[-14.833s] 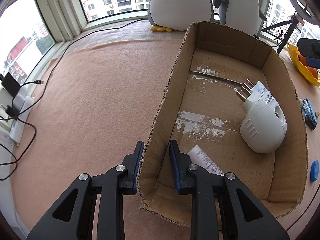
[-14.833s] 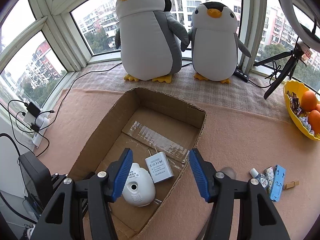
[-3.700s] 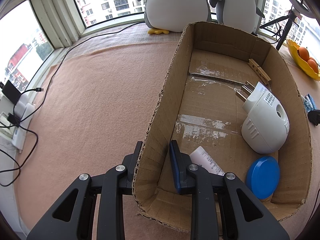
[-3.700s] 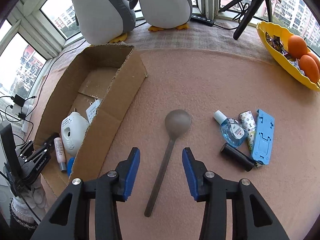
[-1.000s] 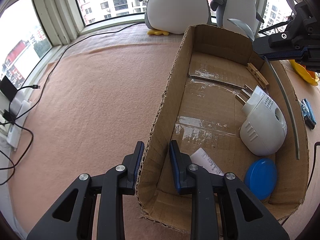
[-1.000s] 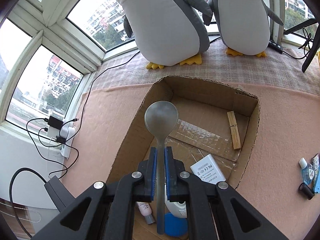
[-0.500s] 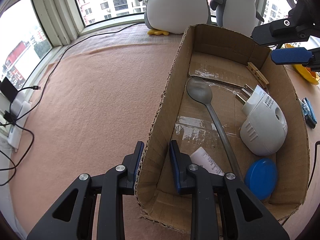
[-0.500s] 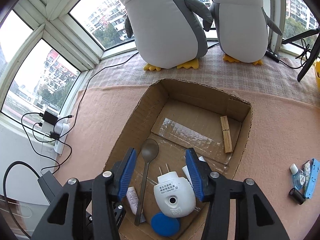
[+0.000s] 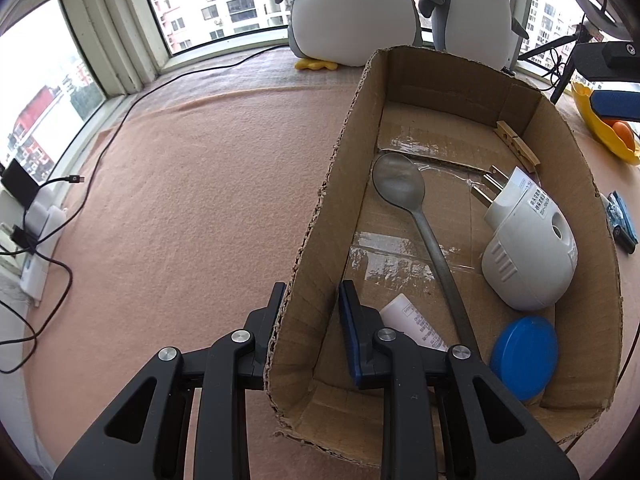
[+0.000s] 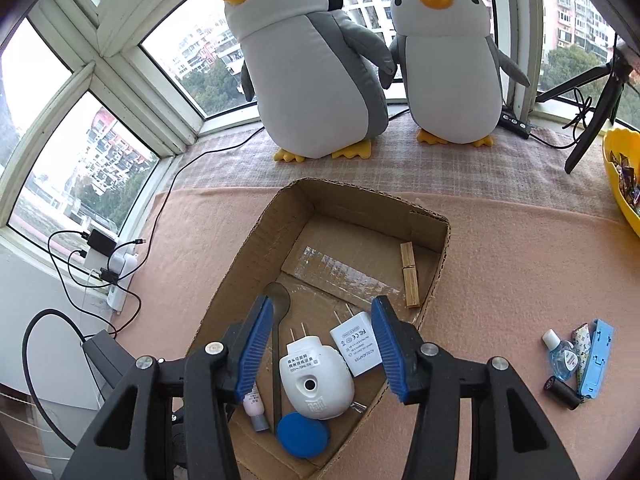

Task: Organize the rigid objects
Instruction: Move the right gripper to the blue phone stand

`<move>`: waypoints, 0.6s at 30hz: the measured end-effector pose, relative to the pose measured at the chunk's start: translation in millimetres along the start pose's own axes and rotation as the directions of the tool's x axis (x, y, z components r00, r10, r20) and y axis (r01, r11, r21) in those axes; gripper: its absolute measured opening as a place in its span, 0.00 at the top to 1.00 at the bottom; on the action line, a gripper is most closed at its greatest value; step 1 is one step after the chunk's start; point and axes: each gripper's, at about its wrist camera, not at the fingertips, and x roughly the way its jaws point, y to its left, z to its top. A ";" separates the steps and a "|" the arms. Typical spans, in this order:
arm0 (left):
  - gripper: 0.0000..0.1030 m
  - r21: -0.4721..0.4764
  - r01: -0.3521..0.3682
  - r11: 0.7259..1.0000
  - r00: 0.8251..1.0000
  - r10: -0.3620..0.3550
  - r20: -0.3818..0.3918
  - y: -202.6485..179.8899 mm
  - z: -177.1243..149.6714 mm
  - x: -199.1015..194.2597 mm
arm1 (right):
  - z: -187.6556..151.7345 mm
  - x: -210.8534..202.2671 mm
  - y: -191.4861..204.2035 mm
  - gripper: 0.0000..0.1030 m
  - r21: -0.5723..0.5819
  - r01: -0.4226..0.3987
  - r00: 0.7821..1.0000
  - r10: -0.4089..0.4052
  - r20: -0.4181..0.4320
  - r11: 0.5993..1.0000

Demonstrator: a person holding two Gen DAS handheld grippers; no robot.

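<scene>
An open cardboard box (image 9: 352, 120) (image 10: 248, 248) lies on the pink cloth. My left gripper (image 9: 312, 308) is shut on the box's left wall near its front corner. Inside lie a grey spoon (image 9: 404, 188) (image 10: 276, 344), a white plug-in device (image 9: 528, 256) (image 10: 316, 380), a blue lid (image 9: 524, 356) (image 10: 302, 434), a small tube (image 9: 412, 320) (image 10: 254, 406), a white adapter (image 10: 358, 344) and a wooden clothespin (image 9: 516, 146) (image 10: 410, 276). My right gripper (image 10: 320, 348) is open and empty above the box.
Outside the box to the right lie a small blue bottle (image 10: 560, 354), a blue holder (image 10: 596, 358) and a black cylinder (image 10: 562, 392). Two plush penguins (image 10: 316, 68) stand at the window. A yellow fruit bowl (image 9: 600, 132) and a tripod (image 10: 592, 120) are at the right. Cables and a power strip (image 9: 36, 236) lie at the left.
The right gripper, shut on the spoon a second ago, opened and dropped it into the box; it has since drawn back a little. The left gripper has not moved.
</scene>
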 end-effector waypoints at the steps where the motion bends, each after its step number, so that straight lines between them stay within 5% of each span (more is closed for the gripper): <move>1: 0.77 0.001 -0.002 1.000 1.000 0.002 0.000 -0.2 -0.1 -0.1 | -1.5 -3.6 -5.3 0.54 0.006 0.004 1.000 -0.004 0.003 1.000; 18: 0.77 0.013 -0.028 1.000 1.000 0.028 -0.006 -4.4 0.5 0.0 | -36.1 -66.1 -128.7 0.49 0.099 0.179 0.983 -0.183 0.027 0.979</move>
